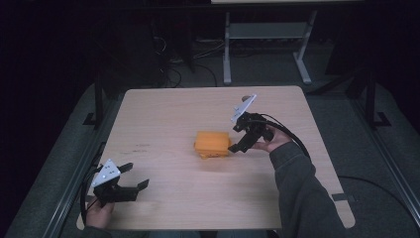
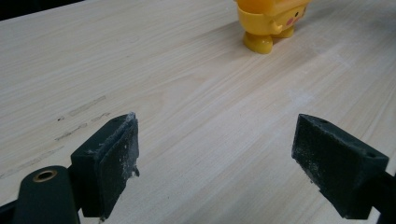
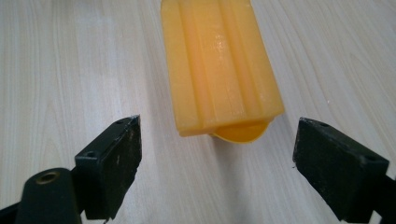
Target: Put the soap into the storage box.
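Yellow-orange plastic toy at mid-table — right gripper beside its right edge, jaws spread wide and clear of it; left gripper near the front-left corner, jaws likewise parted, holding nothing.

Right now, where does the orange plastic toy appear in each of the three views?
High view: the orange plastic toy lies at the table's centre, beside the right claw.
Left gripper view: top edge, right of centre.
Right gripper view: top centre, ahead of the open jaws.
Shared landmark: the light wooden table.
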### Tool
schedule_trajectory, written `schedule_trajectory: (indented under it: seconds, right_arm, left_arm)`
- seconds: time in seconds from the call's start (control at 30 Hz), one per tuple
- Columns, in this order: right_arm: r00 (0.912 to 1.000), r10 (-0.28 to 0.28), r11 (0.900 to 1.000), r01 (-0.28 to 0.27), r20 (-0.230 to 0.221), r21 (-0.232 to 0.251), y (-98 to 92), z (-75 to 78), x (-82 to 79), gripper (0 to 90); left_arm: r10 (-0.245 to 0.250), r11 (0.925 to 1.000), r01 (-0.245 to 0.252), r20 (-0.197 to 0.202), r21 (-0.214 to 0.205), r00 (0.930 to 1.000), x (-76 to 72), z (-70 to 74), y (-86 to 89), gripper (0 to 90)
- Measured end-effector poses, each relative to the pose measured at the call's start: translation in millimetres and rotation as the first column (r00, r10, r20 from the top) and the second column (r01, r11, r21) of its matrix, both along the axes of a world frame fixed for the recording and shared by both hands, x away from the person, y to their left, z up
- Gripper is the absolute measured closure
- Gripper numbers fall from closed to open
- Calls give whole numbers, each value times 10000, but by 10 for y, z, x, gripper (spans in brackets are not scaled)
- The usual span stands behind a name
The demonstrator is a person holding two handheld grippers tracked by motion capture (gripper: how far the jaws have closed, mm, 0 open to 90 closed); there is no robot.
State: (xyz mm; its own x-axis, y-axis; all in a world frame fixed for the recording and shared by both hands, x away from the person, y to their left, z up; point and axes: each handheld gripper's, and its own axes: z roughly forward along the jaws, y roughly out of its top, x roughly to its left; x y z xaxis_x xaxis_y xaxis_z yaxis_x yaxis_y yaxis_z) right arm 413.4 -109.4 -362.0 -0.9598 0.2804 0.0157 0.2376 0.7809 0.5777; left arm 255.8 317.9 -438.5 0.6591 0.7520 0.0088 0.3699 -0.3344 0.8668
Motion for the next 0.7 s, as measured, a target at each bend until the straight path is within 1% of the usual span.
schedule_trajectory:
  seconds: [0.37, 0.47, 0.5, 0.7]
  right_arm:
    - [9999, -161, 9998, 161, -61, -96, -95, -15, -30, 150]
    - [9998, -188, 9998, 187, -57, -59, -120, -13, -44, 150]
    - [9996, -273, 9996, 273, -70, -42, -126, -12, -51, 150]
    - [9993, -366, 9993, 365, -114, -42, -190, -50, -68, 151]
  left_arm:
    - [-27, 10000, 27, -15, 39, 10000, 3, -1, 1, 143]
    - [-27, 10000, 27, -31, 61, 10000, 2, -1, 0, 143]
    - [-33, 10000, 34, -26, 69, 10000, 2, -1, 0, 143]
    - [-62, 9999, 63, -47, 124, 10000, 4, -2, 1, 143]
